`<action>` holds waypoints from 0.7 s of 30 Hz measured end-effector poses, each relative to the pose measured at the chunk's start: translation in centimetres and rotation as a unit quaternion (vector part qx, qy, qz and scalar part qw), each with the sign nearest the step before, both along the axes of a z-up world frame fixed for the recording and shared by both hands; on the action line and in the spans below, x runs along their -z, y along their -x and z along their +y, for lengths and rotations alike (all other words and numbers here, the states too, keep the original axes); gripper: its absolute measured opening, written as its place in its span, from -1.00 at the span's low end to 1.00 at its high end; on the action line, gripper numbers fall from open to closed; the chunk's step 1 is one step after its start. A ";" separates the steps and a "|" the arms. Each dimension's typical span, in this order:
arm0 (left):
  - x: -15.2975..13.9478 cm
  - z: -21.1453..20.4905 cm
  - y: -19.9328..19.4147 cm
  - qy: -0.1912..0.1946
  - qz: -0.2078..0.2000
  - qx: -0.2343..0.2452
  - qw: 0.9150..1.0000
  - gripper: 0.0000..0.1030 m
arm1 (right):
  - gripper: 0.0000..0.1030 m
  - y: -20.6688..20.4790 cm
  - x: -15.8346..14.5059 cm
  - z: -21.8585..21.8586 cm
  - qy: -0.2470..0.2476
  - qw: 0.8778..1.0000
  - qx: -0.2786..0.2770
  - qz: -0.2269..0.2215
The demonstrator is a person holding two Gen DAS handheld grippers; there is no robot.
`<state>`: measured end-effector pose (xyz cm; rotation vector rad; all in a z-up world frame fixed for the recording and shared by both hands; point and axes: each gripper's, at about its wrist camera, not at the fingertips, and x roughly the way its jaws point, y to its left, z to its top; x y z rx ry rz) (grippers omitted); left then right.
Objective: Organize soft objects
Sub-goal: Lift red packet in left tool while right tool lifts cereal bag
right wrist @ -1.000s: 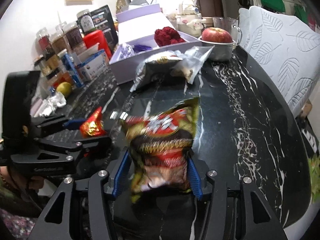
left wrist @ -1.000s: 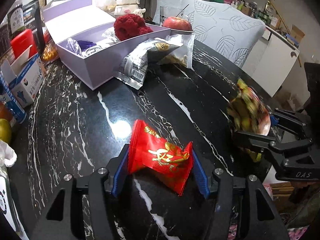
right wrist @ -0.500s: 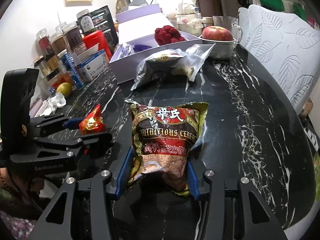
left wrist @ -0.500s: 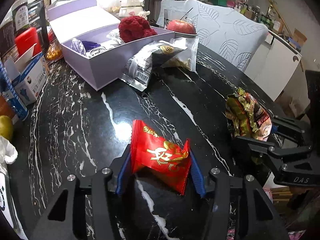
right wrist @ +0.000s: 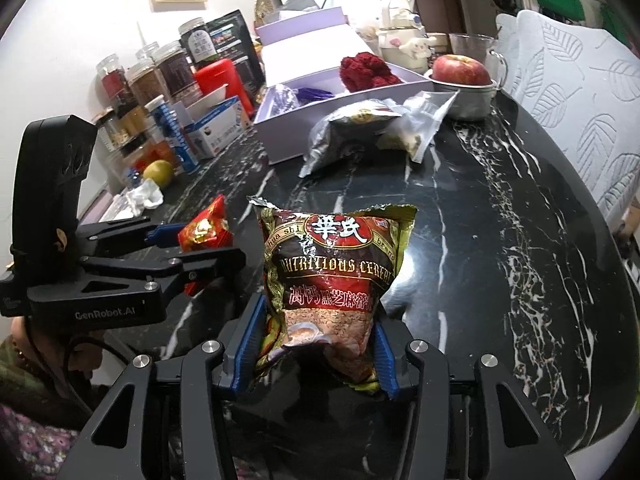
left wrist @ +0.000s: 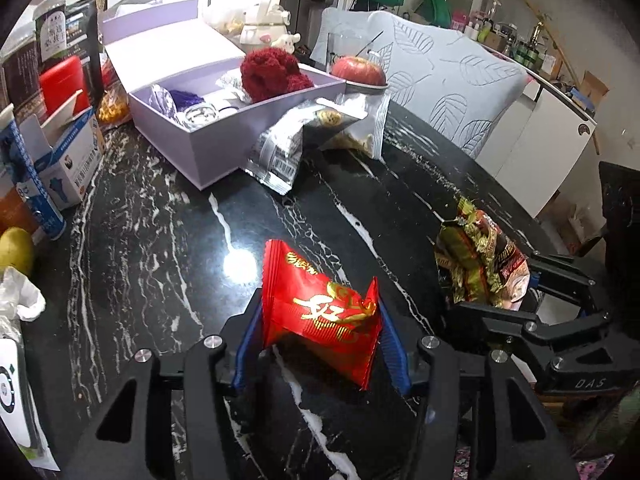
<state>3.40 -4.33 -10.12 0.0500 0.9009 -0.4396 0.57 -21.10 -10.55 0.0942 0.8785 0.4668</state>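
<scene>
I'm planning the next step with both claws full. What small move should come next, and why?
Probably carry the right claw forward toward the open lavender box. It is shut on the cereal packet, held above the black marble table, and the left claw is likewise shut on the red packet. Two silver packets lean against the box's front, so go over them.

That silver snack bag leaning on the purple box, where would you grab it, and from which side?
Grip the silver snack bag by its flat crimped bottom edge with the barcode, coming from the open table side. That end sticks out toward the cameras, while the upper end rests against the purple box and the clear pouch. Both tools are occupied, so one would have to let go first.
</scene>
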 end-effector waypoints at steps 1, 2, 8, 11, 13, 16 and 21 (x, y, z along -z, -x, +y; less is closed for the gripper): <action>-0.2 0.1 0.1 0.001 -0.002 0.000 1.000 0.01 | -0.06 0.1 -0.2 0.1 -0.003 1.000 -0.002 -0.002; -0.5 0.2 0.2 0.003 -0.003 0.000 1.000 0.01 | -0.06 0.2 -0.4 0.1 -0.005 1.000 -0.003 -0.003; -2.4 0.3 0.7 0.008 -0.024 0.008 1.000 0.01 | -0.06 0.7 -1.5 0.5 -0.025 1.000 -0.016 -0.008; -3.4 0.4 0.9 0.010 -0.037 0.010 0.999 0.01 | -0.06 0.9 -2.4 0.7 -0.029 0.999 -0.021 -0.018; -4.3 0.5 1.0 0.012 -0.048 0.010 0.999 0.01 | -0.06 1.1 -3.1 0.9 -0.028 0.999 -0.024 -0.027; -5.7 0.6 1.0 0.016 -0.067 0.010 0.998 0.01 | -0.06 1.3 -4.4 1.2 -0.030 0.998 -0.034 -0.046; -8.5 1.0 1.2 0.025 -0.107 0.002 0.994 0.01 | -0.06 1.4 -7.0 1.8 -0.026 0.995 -0.048 -0.086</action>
